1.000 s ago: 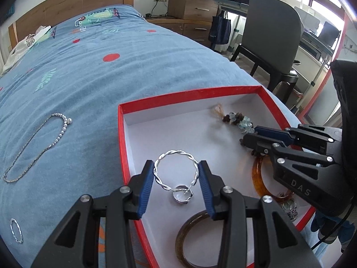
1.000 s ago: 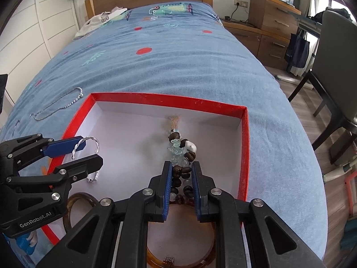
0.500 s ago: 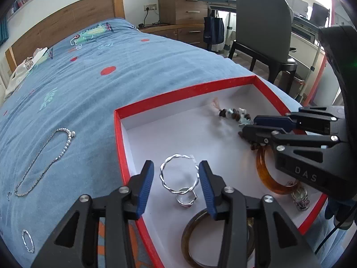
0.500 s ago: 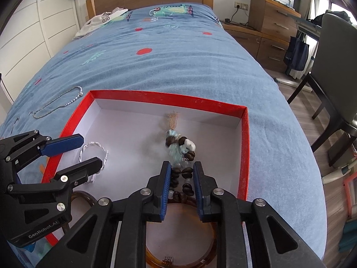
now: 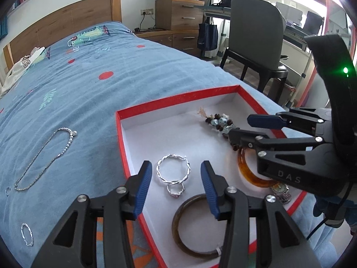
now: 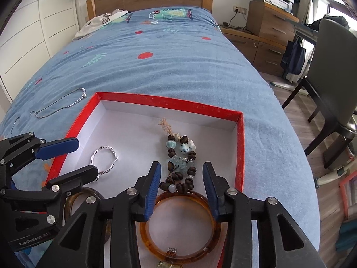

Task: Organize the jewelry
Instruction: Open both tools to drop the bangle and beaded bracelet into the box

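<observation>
A red-rimmed white box (image 5: 174,99) (image 6: 169,100) lies on the blue bed. My left gripper (image 5: 176,184) is open above a twisted silver bangle (image 5: 173,171) (image 6: 104,159) and a small ring (image 5: 175,189) lying in the box. My right gripper (image 6: 181,182) (image 5: 245,126) is open above a brown and blue bead bracelet (image 6: 181,160) (image 5: 219,122) resting on the box floor. An amber bangle (image 6: 180,225) (image 5: 250,174), a dark bangle (image 5: 196,225) and a watch (image 5: 281,191) also lie in the box. A silver chain (image 5: 44,158) (image 6: 60,106) lies on the bedspread, left of the box.
A small silver bracelet (image 5: 27,234) lies on the bed at near left. White clothing (image 6: 100,21) is by the headboard. A grey chair (image 5: 254,40), a wooden dresser (image 6: 267,22) and a desk stand right of the bed.
Both grippers opened and drew back. The left let go of the twisted silver bangle and the right let go of the bead bracelet; both now lie in the box.
</observation>
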`<state>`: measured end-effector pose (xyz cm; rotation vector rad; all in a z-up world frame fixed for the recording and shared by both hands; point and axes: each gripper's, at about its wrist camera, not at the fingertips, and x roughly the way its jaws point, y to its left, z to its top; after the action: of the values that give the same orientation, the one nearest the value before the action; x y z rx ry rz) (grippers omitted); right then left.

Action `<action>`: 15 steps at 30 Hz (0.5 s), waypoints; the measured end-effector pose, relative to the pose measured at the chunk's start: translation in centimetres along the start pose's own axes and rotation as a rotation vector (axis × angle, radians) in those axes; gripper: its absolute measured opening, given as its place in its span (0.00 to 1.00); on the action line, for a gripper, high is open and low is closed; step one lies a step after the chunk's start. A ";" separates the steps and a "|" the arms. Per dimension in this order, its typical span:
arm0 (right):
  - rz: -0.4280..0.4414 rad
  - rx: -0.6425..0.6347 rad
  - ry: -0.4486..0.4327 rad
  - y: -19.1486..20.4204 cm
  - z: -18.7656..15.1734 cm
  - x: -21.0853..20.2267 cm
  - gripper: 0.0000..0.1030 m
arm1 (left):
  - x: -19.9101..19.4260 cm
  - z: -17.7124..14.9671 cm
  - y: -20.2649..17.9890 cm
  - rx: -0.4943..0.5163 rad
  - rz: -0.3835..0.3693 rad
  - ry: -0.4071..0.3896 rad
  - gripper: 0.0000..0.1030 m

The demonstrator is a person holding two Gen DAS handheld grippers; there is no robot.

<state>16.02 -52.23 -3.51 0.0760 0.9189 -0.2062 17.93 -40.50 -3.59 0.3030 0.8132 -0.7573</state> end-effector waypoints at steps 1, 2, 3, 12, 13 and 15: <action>-0.005 -0.007 -0.005 0.2 0.0 -0.3 0.41 | -0.3 0.0 0.0 -0.005 -0.001 -0.003 0.42; -0.009 -0.013 -0.009 0.4 0.1 -0.6 0.42 | -0.8 0.0 0.2 -0.011 -0.001 -0.008 0.42; -0.012 -0.021 -0.013 0.7 0.1 -0.9 0.42 | -1.3 -0.1 0.3 -0.018 0.000 -0.013 0.42; -0.019 -0.085 -0.049 3.7 0.2 -4.0 0.43 | -5.1 -1.2 3.0 -0.069 0.046 -0.031 0.42; -0.017 -0.090 -0.051 4.1 0.3 -4.3 0.43 | -5.5 -1.4 3.3 -0.075 0.051 -0.030 0.42; -0.011 -0.096 -0.057 4.6 0.3 -4.8 0.43 | -6.1 -1.8 4.0 -0.087 0.063 -0.029 0.42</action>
<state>14.37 -47.04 0.40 -0.0235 0.8715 -0.1739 17.07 -33.76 -0.31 0.2383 0.8031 -0.6648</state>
